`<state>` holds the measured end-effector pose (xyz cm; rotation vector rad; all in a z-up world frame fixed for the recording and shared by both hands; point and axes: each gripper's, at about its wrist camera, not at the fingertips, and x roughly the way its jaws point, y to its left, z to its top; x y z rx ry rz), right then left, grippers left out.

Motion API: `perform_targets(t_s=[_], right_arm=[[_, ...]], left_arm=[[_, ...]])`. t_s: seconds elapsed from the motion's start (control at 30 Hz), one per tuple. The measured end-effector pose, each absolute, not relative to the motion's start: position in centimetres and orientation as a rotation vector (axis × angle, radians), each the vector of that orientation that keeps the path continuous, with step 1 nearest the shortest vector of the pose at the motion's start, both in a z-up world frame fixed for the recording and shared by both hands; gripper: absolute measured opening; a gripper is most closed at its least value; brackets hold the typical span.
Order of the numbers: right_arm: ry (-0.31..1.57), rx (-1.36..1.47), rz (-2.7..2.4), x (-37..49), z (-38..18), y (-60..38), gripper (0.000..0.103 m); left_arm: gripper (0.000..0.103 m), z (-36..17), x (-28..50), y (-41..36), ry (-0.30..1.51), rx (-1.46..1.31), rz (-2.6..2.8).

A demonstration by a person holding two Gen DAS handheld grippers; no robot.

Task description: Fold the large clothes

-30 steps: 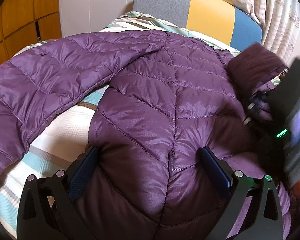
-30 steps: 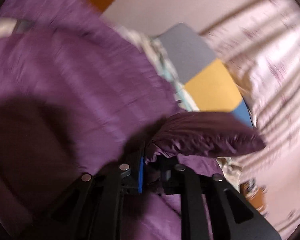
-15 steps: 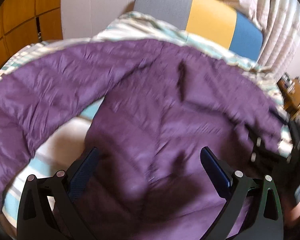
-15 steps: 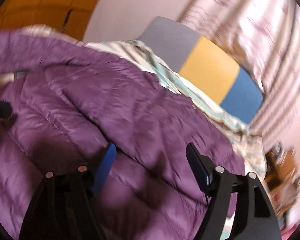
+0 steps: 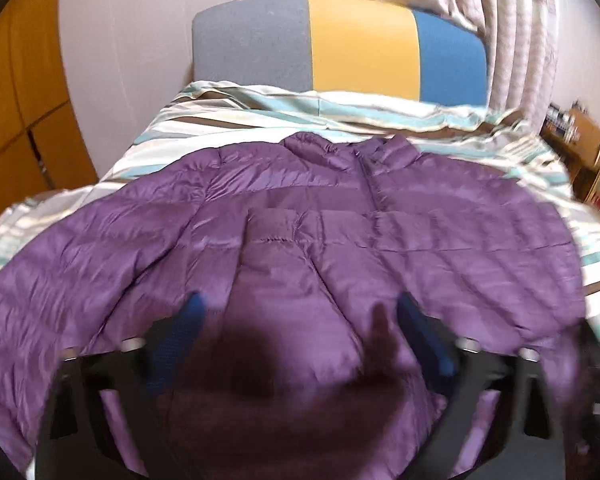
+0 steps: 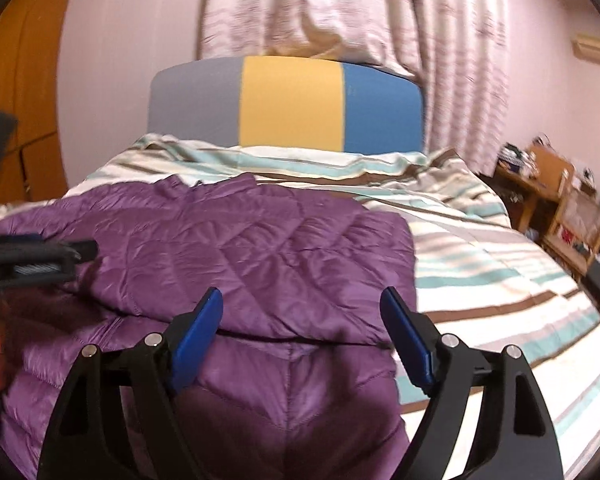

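Note:
A purple quilted puffer jacket [image 5: 340, 248] lies spread on the striped bed, collar toward the headboard. Its left sleeve stretches out to the left. In the right wrist view the jacket [image 6: 260, 248] has its right sleeve folded across the body. My left gripper [image 5: 300, 312] is open and empty above the jacket's lower body. My right gripper [image 6: 302, 300] is open and empty above the folded sleeve and the hem. The left gripper also shows at the left edge of the right wrist view [image 6: 40, 260].
The striped duvet [image 6: 480, 260] covers the bed. A grey, yellow and blue headboard [image 5: 360, 44] stands at the far end, with curtains behind. Wooden shelves [image 6: 560, 208] stand to the right of the bed. A wooden wardrobe [image 5: 16, 120] is at the left.
My right gripper carried the right sleeve across the jacket's body, let it go and opened. Both grippers have drawn back and up from the jacket.

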<state>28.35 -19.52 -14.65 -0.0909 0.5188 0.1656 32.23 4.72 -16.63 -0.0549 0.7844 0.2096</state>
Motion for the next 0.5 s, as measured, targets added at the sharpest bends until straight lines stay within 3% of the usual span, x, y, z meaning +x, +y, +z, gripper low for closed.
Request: perform_targets(t_s=[0.17, 0.23, 0.5], right_arm=[[0.549, 0.006, 0.16, 28.1, -15.2, -21.6, 0.08], [0.59, 0.065, 0.163, 28.6, -15.2, -22.7, 0.065], [0.692, 0.161, 0.155, 35.9, -14.7, -25.4, 0.031]], left_arm=[[0.07, -19.5, 33.0, 7.4, 0.834, -0.156, 0.23], [0.07, -19.5, 32.2, 8.1, 0.808, -0.183, 0.251], [0.07, -19.8, 31.8, 8.3, 0.799, -0.221, 0.247]])
